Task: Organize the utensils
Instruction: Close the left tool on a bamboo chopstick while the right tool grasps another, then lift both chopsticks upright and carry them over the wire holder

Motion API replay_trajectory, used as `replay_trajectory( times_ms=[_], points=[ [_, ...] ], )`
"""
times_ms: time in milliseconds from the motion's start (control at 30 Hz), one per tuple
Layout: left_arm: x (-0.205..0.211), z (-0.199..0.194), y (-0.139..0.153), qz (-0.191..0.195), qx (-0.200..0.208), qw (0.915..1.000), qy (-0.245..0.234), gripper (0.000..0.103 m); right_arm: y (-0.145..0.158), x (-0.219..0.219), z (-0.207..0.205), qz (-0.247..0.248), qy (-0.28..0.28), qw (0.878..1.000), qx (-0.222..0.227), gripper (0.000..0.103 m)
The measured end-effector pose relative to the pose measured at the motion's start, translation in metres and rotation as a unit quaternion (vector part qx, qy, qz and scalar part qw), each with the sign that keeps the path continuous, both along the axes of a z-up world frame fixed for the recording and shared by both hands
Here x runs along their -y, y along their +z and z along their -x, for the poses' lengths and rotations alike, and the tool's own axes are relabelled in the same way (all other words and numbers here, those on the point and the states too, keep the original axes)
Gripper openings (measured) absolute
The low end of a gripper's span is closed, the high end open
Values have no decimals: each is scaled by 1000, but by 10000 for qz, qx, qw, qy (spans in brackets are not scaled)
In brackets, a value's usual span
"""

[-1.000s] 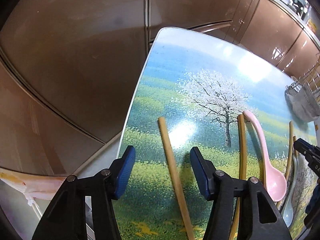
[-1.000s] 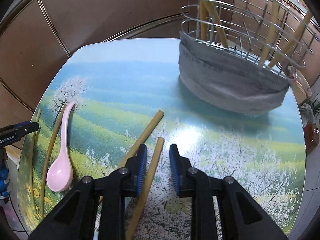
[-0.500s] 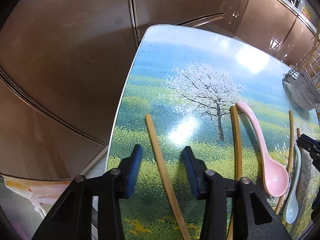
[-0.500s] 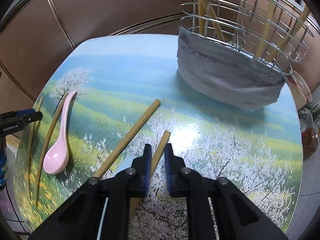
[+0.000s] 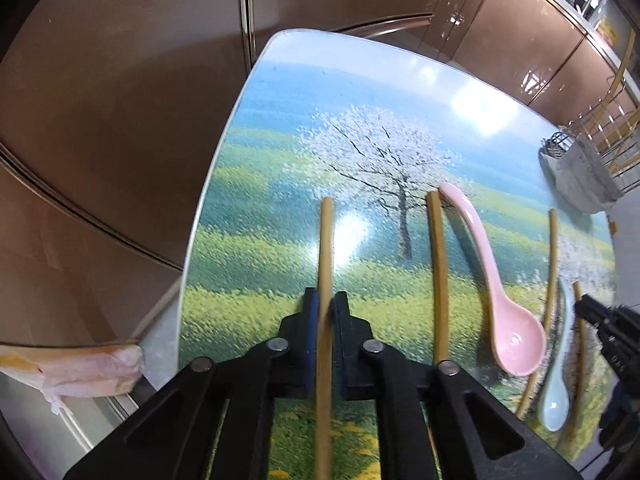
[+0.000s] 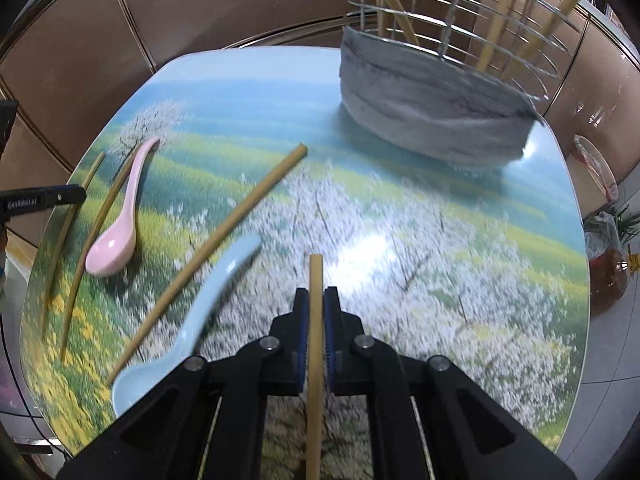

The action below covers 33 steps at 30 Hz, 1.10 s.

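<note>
My left gripper [image 5: 326, 300] is shut on a bamboo chopstick [image 5: 325, 248] near the table's left edge. My right gripper [image 6: 316, 296] is shut on another bamboo chopstick [image 6: 315, 276] near the table's middle front. A wire utensil basket [image 6: 448, 32] wrapped in grey cloth stands at the back right with several chopsticks upright in it. On the table lie a pink spoon [image 6: 120, 216], a light blue spoon [image 6: 192, 320], a loose chopstick [image 6: 224, 236] beside it and thin chopsticks [image 6: 96, 220] at the left.
The table [image 6: 460, 240] has a glossy landscape print and rounded corners. Brown cabinet panels [image 5: 120, 80] stand behind it. A red container and a plant [image 6: 608, 264] sit on the floor at the right. A pink plastic bag [image 5: 72, 368] hangs left of the table.
Both grippers have closed on their chopsticks. The right chopstick now points straight ahead between the jaws, and the light blue spoon has come into the right wrist view.
</note>
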State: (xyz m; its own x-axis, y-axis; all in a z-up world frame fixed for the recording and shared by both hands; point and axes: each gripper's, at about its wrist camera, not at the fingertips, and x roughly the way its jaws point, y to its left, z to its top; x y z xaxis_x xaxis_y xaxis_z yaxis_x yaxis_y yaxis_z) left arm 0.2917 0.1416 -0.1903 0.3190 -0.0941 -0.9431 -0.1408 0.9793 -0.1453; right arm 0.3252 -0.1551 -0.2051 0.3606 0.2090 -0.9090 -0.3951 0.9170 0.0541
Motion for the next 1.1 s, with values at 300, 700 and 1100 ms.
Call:
replay_trajectory(
  times_ms=[300, 700, 1100],
  points=[
    [3, 19, -1, 270, 159, 9995, -9, 6, 8, 37, 34, -236, -112, 9996, 61, 6],
    [-10, 69, 53, 399, 1195, 9920, 83, 6, 65, 87, 90, -886, -314, 9923, 802, 6],
    [5, 123, 104, 476, 1967, 9793, 1, 6, 116, 76, 133, -1238, -397, 9790, 1572, 6]
  ],
)
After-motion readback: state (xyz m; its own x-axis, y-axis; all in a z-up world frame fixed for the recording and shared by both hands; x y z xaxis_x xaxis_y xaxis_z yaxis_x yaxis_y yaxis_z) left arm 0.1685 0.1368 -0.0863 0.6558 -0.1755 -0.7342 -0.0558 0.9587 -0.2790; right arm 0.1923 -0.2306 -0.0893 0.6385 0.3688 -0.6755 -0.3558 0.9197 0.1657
